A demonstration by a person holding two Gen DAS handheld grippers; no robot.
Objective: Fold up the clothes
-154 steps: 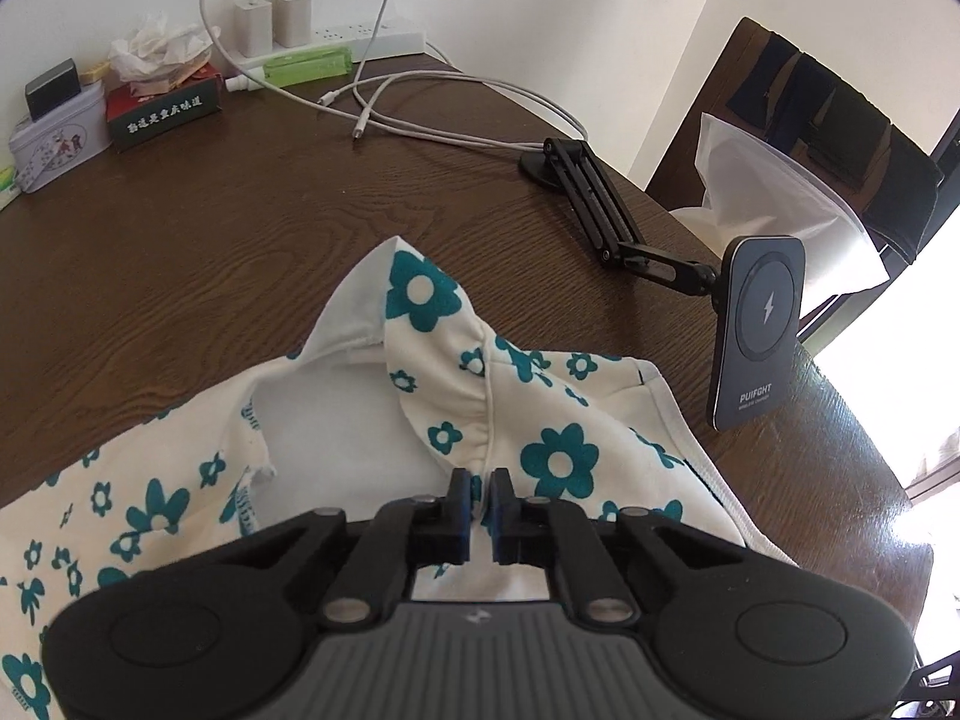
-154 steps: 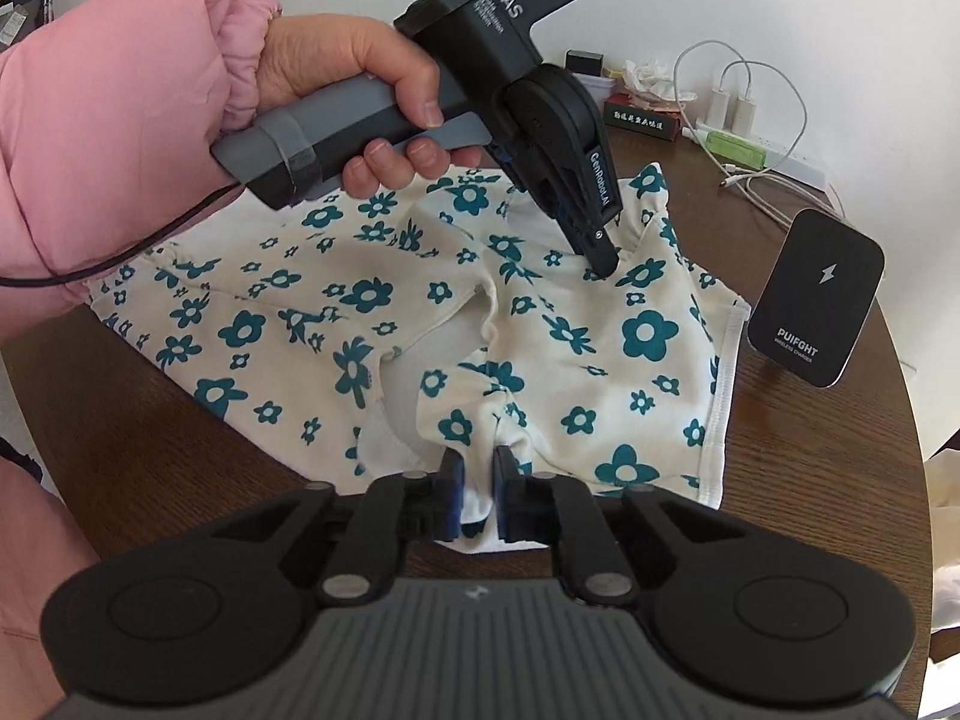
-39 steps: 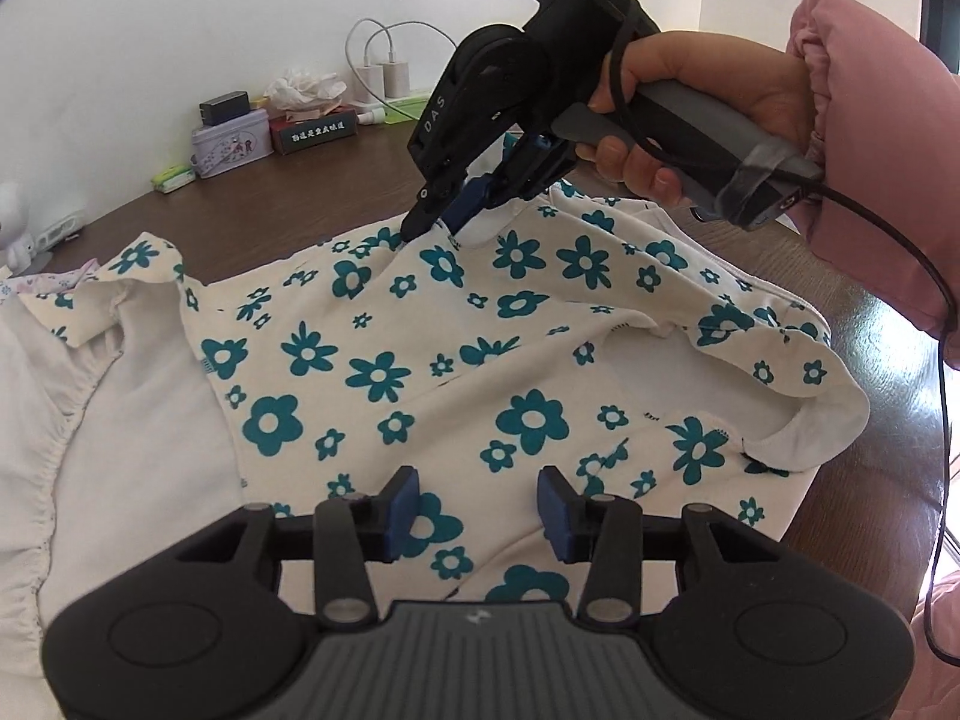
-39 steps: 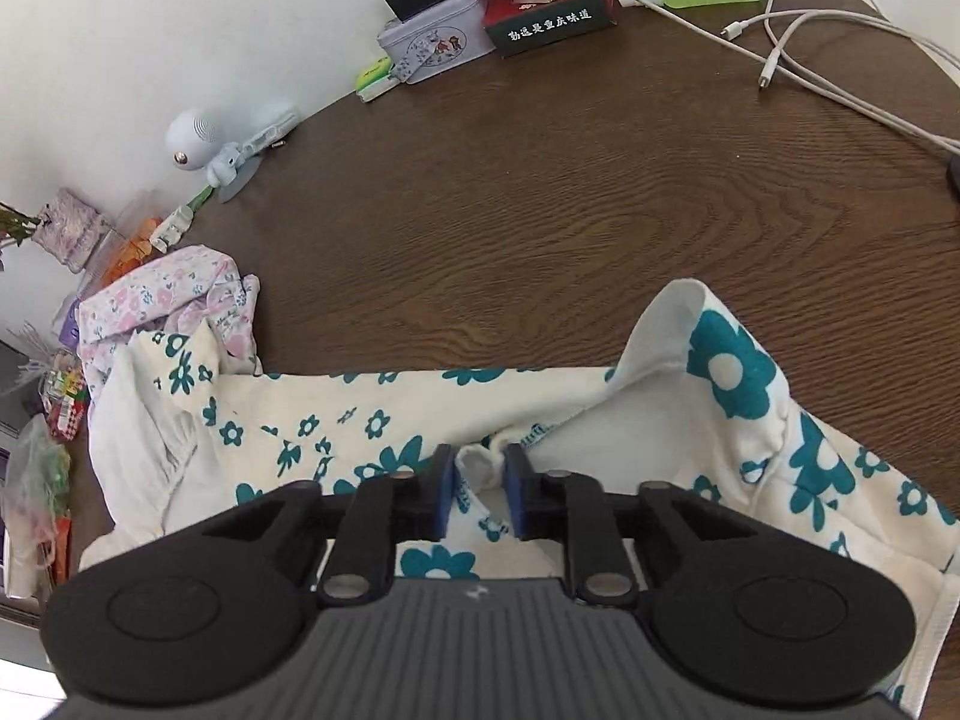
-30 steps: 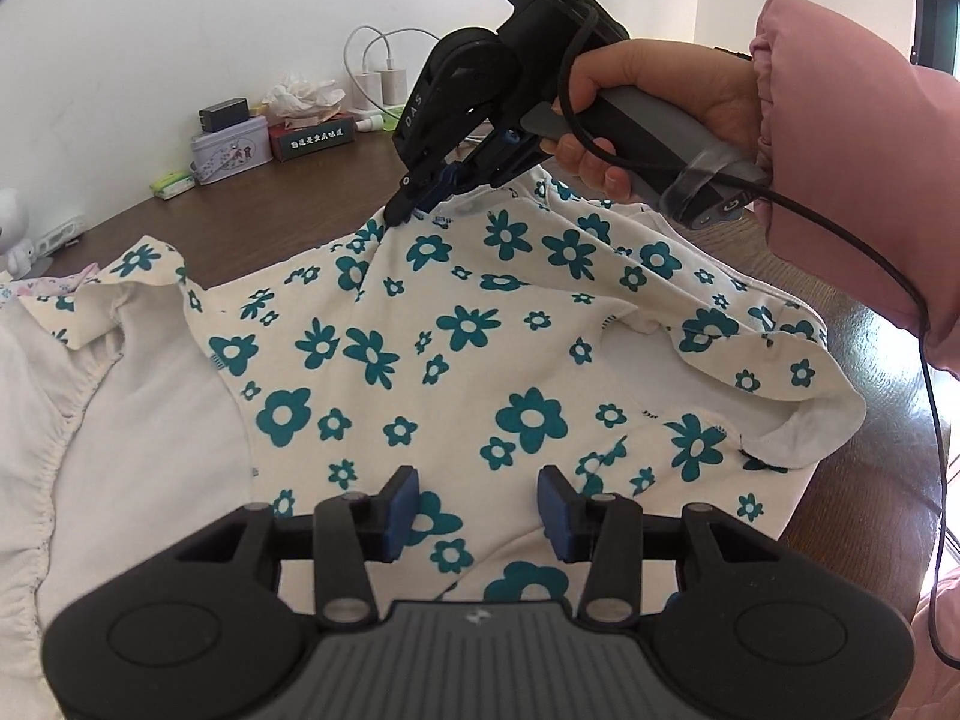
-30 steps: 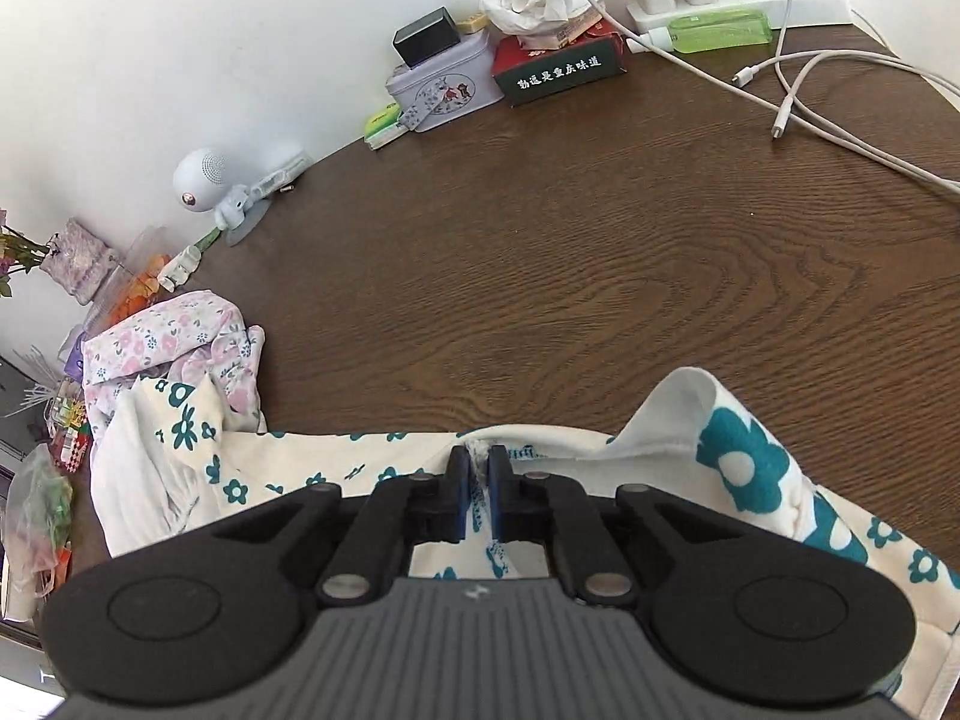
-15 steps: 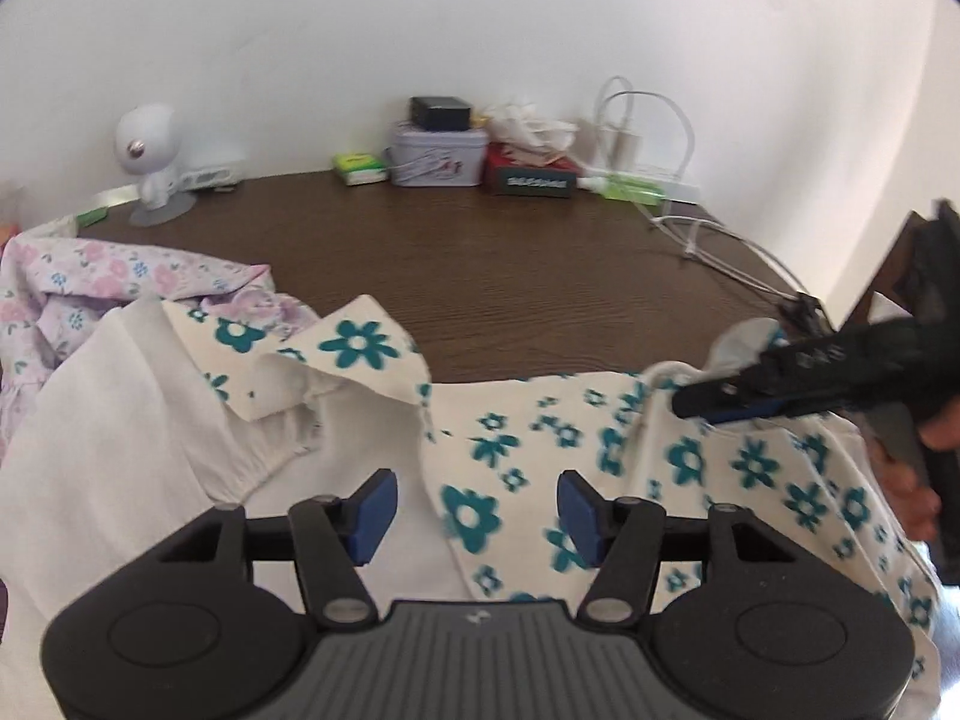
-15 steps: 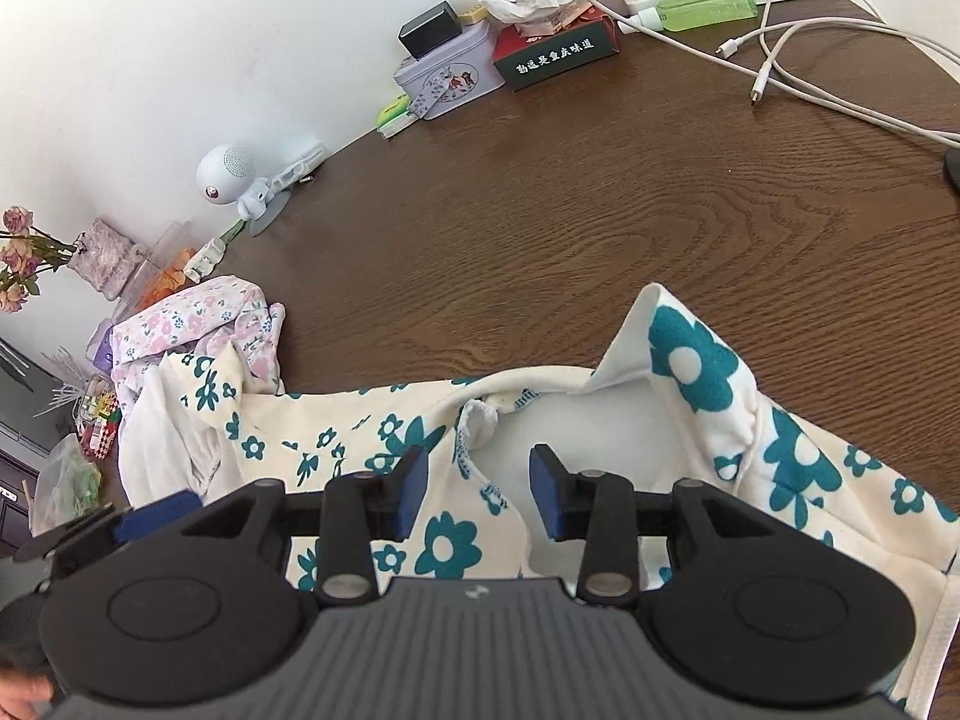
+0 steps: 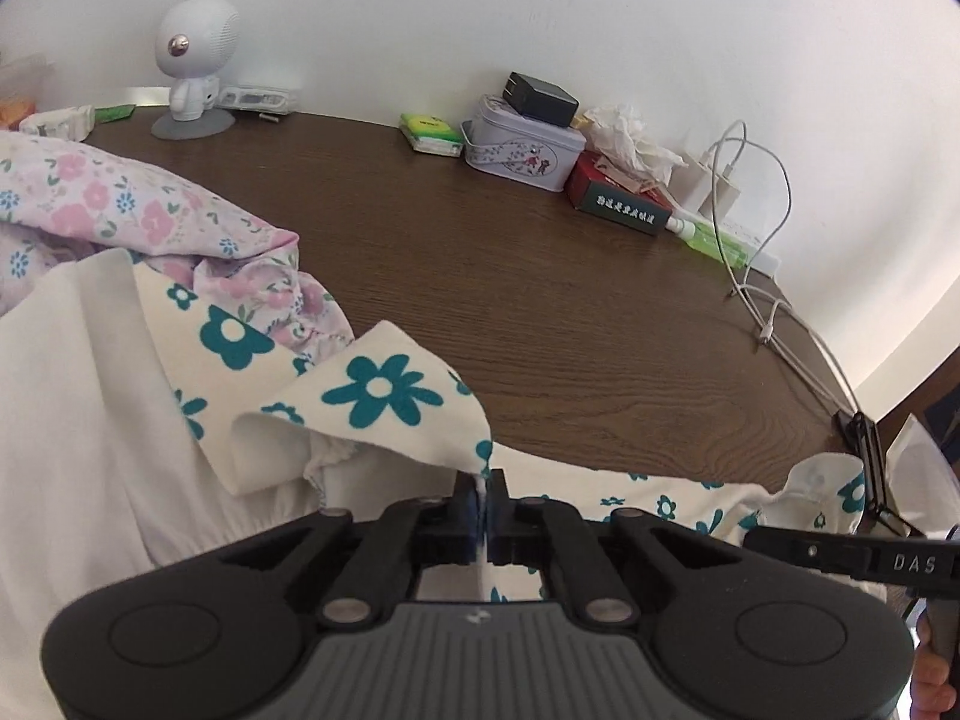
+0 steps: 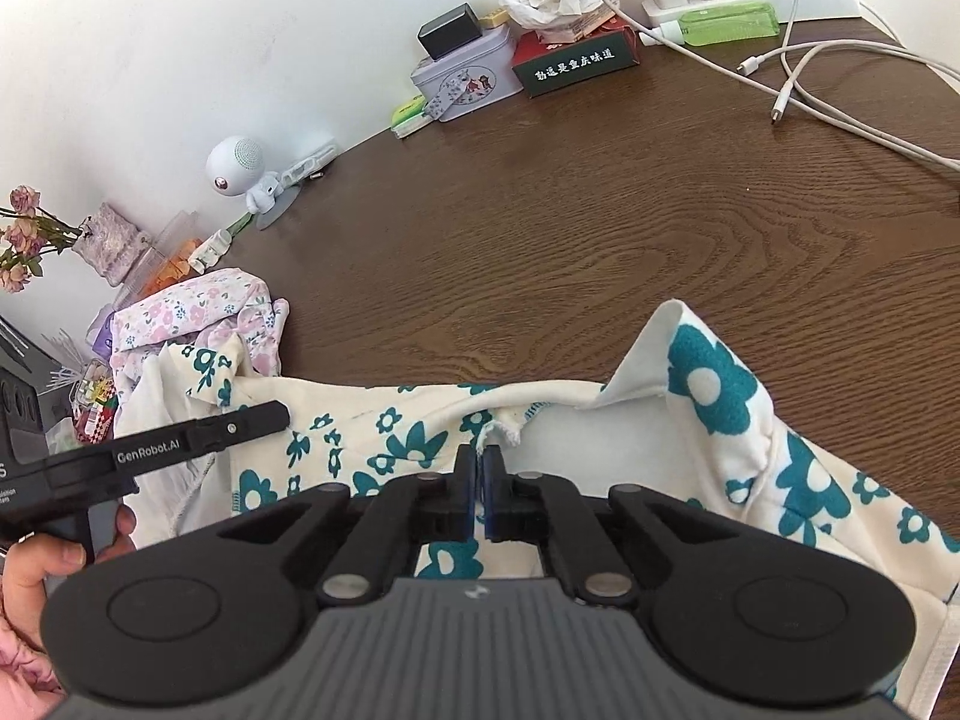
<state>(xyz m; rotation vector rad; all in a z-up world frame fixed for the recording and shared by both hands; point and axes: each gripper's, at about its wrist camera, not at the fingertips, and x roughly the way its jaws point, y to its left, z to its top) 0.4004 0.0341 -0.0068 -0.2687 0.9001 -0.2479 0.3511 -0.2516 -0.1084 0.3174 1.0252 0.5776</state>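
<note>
Both tools point(image 9: 482, 501) point(image 10: 478, 483) pinch the floral garment's point(image 10: 708, 387) edge.

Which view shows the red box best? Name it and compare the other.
Right wrist view: the red box faces the camera, its white lettering readable, crumpled tissue on top, beside the tin. The left wrist view shows it smaller, edge-on, lettering blurred.
</note>
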